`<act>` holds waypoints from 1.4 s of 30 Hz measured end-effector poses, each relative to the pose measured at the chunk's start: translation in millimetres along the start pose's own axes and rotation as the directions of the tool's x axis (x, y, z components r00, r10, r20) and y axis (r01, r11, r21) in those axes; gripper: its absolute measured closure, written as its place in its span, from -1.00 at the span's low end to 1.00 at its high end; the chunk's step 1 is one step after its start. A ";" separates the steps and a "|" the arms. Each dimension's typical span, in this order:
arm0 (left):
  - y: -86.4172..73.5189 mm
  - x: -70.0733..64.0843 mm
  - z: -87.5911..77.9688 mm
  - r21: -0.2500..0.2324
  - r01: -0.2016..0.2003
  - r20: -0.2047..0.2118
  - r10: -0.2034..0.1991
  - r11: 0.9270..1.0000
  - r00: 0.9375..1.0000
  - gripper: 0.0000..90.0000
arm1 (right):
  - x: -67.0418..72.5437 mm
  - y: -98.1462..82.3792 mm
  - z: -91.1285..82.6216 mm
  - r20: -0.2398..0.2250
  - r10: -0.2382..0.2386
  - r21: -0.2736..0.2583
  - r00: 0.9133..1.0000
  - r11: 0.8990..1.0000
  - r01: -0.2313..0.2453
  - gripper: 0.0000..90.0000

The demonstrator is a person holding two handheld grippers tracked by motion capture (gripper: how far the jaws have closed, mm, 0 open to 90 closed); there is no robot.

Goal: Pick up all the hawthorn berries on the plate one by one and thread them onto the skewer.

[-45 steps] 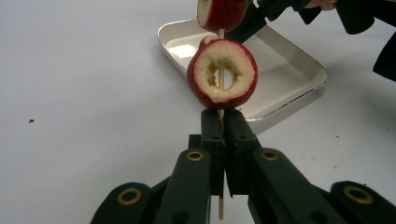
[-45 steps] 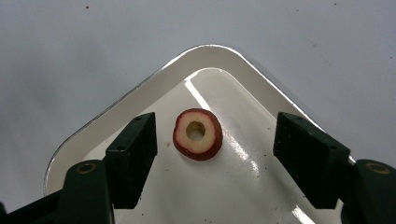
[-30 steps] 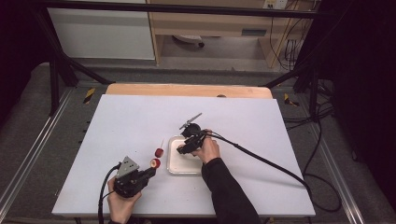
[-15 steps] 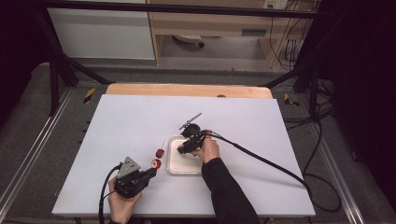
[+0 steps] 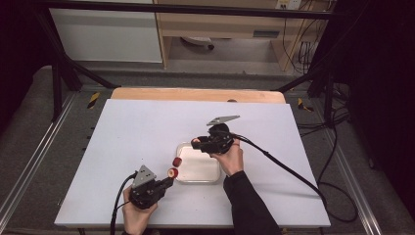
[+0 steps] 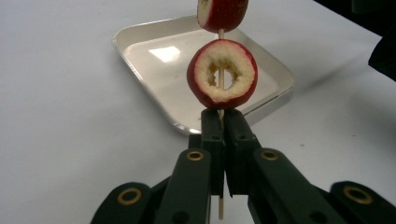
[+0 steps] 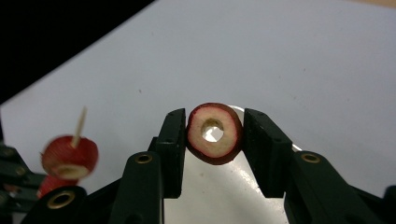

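My left gripper [image 6: 223, 126] is shut on a thin wooden skewer [image 6: 220, 35], held low at the table's front left [image 5: 169, 180]. Two red cored fruit slices sit on the skewer, a near one [image 6: 201, 79] and a far one [image 6: 222, 11]. My right gripper [image 7: 215, 135] has just been closing, and its pads press on a third red cored slice [image 7: 229, 140]. It holds that slice above the far edge of the white tray [image 5: 200, 169]. In the right gripper view the skewered slices [image 7: 70, 156] appear blurred at the left.
The tray [image 6: 154, 51] looks bare apart from a small mark on it. It lies mid-front on the white table [image 5: 147, 127]. A cable trails from the right gripper across the table to the right edge. A wooden strip runs along the far edge.
The right gripper has risen from the tray and shifted slightly right with a slice between its jaws. The left gripper and its skewer have stayed where they were.
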State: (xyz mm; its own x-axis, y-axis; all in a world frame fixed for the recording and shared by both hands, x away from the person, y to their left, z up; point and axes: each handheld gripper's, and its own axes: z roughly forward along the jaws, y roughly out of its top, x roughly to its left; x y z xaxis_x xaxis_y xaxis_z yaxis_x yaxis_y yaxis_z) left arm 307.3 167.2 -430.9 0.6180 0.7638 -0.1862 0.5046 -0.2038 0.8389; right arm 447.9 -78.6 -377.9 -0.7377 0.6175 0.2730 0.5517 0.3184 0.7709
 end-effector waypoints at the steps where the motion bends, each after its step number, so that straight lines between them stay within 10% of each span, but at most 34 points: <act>1: 1.7 -4.2 1.9 -0.003 -0.002 0.006 0.002 1.000 1.000 0.95 | -0.7 -2.0 -6.6 -0.008 0.014 -0.040 1.000 0.999 -0.014 0.35; 6: 9.8 -24.5 14.0 -0.004 -0.006 0.033 0.006 1.000 0.999 0.95 | -7.0 -14.5 -32.1 -0.053 0.093 -0.226 0.994 0.969 -0.103 0.35; 15: 20.2 -47.6 33.3 0.005 0.023 0.058 -0.023 1.000 0.998 0.95 | -10.8 -43.2 -52.6 -0.149 0.172 -0.474 0.974 0.852 -0.223 0.36; 19: 24.8 -53.5 37.2 -0.001 0.031 0.058 -0.031 1.000 0.998 0.95 | -6.9 -49.9 -54.3 -0.165 0.167 -0.521 0.972 0.822 -0.229 0.36; 27: 26.5 -57.3 40.7 -0.013 0.041 0.048 -0.040 0.999 0.998 0.96 | 0.7 -55.9 -51.3 -0.194 0.163 -0.546 0.967 0.802 -0.244 0.36; 42: 24.7 -53.8 38.2 -0.029 0.054 0.038 -0.053 0.998 0.998 0.95 | 1.7 -57.5 -48.7 -0.196 0.163 -0.550 0.967 0.798 -0.246 0.36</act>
State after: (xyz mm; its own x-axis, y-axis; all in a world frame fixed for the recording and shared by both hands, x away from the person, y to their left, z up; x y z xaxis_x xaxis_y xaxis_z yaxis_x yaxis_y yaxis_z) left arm 309.5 97.8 -419.7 0.6128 0.7496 -0.2501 0.5196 -0.1439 0.8422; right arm 396.0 -130.8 -393.8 -0.6998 0.5081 0.5021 0.4078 -0.2929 0.8648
